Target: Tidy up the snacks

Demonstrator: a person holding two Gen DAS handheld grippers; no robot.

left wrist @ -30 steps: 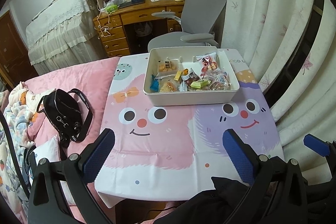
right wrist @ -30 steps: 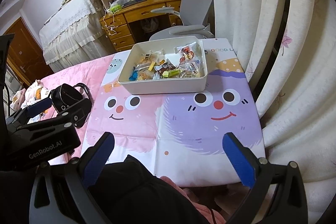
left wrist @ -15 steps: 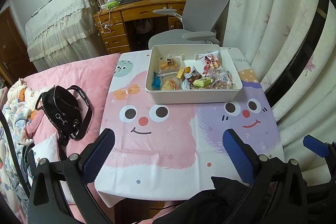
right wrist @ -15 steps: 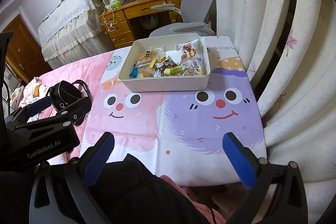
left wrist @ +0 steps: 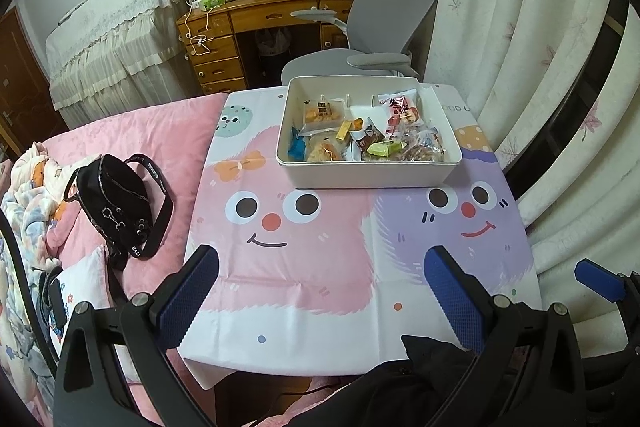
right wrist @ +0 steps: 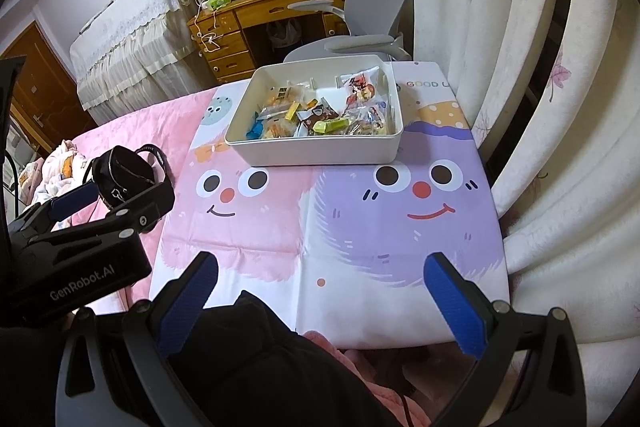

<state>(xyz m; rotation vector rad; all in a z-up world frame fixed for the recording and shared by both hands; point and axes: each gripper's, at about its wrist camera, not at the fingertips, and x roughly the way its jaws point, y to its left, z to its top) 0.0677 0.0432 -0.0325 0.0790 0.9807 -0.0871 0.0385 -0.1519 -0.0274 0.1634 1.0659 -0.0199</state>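
A white rectangular box (left wrist: 368, 177) (right wrist: 320, 151) stands at the far side of a small table covered by a pink and purple cartoon-face cloth (left wrist: 320, 247) (right wrist: 360, 227). Inside it lie several wrapped snacks (left wrist: 366, 137) (right wrist: 320, 119), piled mostly toward its near and right side. My left gripper (left wrist: 320, 291) hangs open over the table's near edge, well short of the box, with nothing between its blue pads. My right gripper (right wrist: 320, 301) is also open and empty, near the same edge. The left gripper's body (right wrist: 72, 251) shows at the left of the right wrist view.
A black handbag (left wrist: 116, 203) (right wrist: 124, 171) lies on the pink bed left of the table. White curtains (left wrist: 540, 67) hang close on the right. A grey office chair (left wrist: 384, 7) and a wooden desk (left wrist: 256, 23) stand behind the table. A dark sleeve (right wrist: 256, 359) lies low in front.
Both grippers have eased a little closer to the table, so the box sits slightly lower and larger in view. Both stay open and empty; the snacks have not moved.
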